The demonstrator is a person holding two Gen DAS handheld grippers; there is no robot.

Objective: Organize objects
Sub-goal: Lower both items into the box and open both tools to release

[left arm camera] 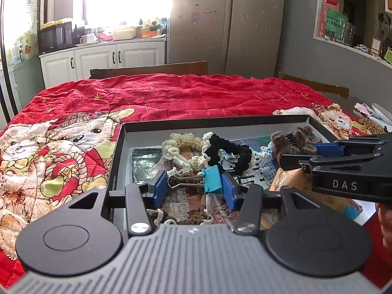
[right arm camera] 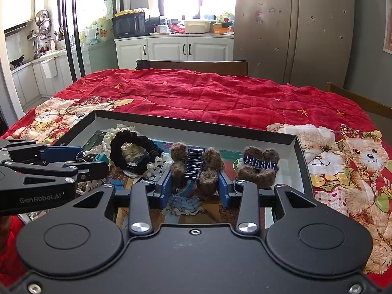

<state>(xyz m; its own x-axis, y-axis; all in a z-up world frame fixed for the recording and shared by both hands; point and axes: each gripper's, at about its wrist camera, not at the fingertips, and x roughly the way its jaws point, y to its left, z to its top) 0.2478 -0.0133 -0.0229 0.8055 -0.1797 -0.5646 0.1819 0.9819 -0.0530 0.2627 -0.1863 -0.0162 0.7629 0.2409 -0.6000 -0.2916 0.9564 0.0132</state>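
Observation:
A shallow black box [left arm camera: 215, 120] [right arm camera: 196, 125] sits on the red quilt and holds hair accessories. My left gripper [left arm camera: 193, 187] is shut on a blue binder clip [left arm camera: 212, 179], held over the box's near left part; it also shows in the right wrist view [right arm camera: 99, 158]. My right gripper [right arm camera: 194, 183] is shut on a brown fuzzy hair claw [right arm camera: 196, 165], also seen from the left wrist [left arm camera: 294, 144]. A second brown claw [right arm camera: 259, 165] lies in the box at right. A black scrunchie [right arm camera: 133, 150] [left arm camera: 230, 150] and a cream scrunchie [left arm camera: 182, 144] lie in the middle.
The red teddy-bear quilt [left arm camera: 171, 95] [right arm camera: 220, 98] covers the table. Wooden chairs [left arm camera: 152, 69] [right arm camera: 196, 66] stand at the far side. A light blue knitted piece [right arm camera: 185, 202] lies in the box under my right gripper. Small items [left arm camera: 370, 120] sit at the table's right edge.

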